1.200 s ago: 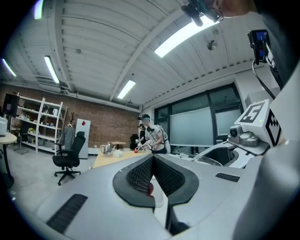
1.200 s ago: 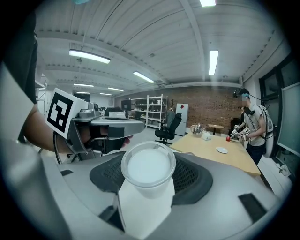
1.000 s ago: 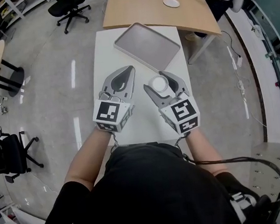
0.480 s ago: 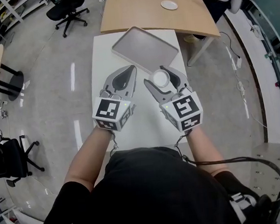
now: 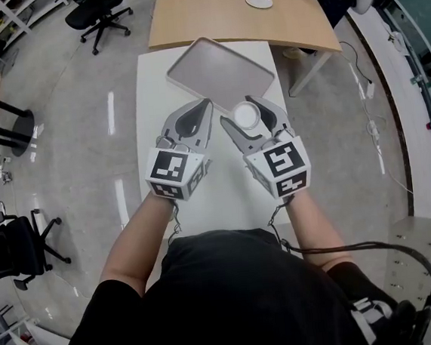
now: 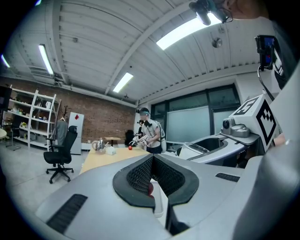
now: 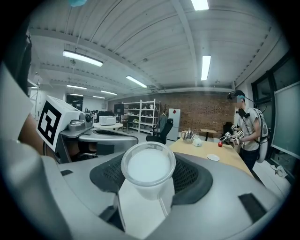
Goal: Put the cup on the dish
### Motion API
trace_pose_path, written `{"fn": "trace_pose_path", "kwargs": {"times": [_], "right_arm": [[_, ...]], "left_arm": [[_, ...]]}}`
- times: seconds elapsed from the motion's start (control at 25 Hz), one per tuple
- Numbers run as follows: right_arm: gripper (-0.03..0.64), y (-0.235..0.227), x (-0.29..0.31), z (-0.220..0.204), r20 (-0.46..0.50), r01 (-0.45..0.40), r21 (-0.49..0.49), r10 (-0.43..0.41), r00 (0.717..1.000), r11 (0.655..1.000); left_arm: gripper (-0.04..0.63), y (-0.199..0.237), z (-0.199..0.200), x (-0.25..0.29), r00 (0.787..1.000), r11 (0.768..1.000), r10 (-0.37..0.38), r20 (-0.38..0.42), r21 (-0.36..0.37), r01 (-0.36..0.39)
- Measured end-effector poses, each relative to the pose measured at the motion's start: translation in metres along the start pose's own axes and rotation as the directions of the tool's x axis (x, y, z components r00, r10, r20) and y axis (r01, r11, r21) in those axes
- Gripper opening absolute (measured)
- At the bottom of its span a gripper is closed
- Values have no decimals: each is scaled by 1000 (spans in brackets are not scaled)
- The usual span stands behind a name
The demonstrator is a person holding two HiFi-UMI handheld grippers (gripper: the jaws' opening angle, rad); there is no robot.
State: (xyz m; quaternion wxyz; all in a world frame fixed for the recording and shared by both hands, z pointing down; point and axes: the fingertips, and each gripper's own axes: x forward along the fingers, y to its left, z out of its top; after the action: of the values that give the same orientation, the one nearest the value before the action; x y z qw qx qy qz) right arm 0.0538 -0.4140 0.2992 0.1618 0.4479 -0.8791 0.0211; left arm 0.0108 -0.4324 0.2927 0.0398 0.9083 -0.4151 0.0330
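Moved since the earlier frame: right gripper point(image 5: 250, 105) and its cup point(image 5: 246, 116) are carried nearer the far edge of the white table point(image 5: 151, 91).
Left gripper point(image 5: 203, 105): jaws pressed together, nothing between, over mid-table.
Right gripper: clamped round the white cup, mouth upward, just short of the grey dish point(image 5: 221, 70).
Grey dish: at the table's far edge, set askew.

Cup point(image 5: 246, 116) in right tongs point(image 5: 246, 108), before tray point(image 5: 219, 73) on table point(image 5: 154, 86)

Left hand-held gripper point(image 5: 198, 110), right hand-held gripper point(image 5: 249, 108): grey, marker cubes point(image 5: 171, 171); black shirt point(image 5: 235, 295); black cable point(image 5: 374, 247).
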Motion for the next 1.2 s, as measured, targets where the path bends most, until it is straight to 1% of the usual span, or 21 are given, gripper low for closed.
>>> {"fn": "trace_pose_path", "kwargs": {"times": [0.36, 0.76, 1.12, 1.2], "right_arm": [[245, -20, 31, -19, -19, -11, 17, 12, 1000, 1000], [245, -40, 64, -37, -53, -20, 31, 21, 998, 999], [245, -68, 96, -54, -69, 5, 44, -1, 998, 999], [245, -73, 103, -57, -69, 6, 47, -3, 998, 999]], "left_arm": [[-2, 17, -25, 32, 999, 1000, 16, -33, -21, -17], [-2, 35, -42, 61, 999, 999, 17, -50, -39, -19], [-2, 63, -62, 87, 997, 996, 42, -64, -78, -47], [-2, 68, -65, 94, 997, 994, 41, -61, -103, -47]]}}
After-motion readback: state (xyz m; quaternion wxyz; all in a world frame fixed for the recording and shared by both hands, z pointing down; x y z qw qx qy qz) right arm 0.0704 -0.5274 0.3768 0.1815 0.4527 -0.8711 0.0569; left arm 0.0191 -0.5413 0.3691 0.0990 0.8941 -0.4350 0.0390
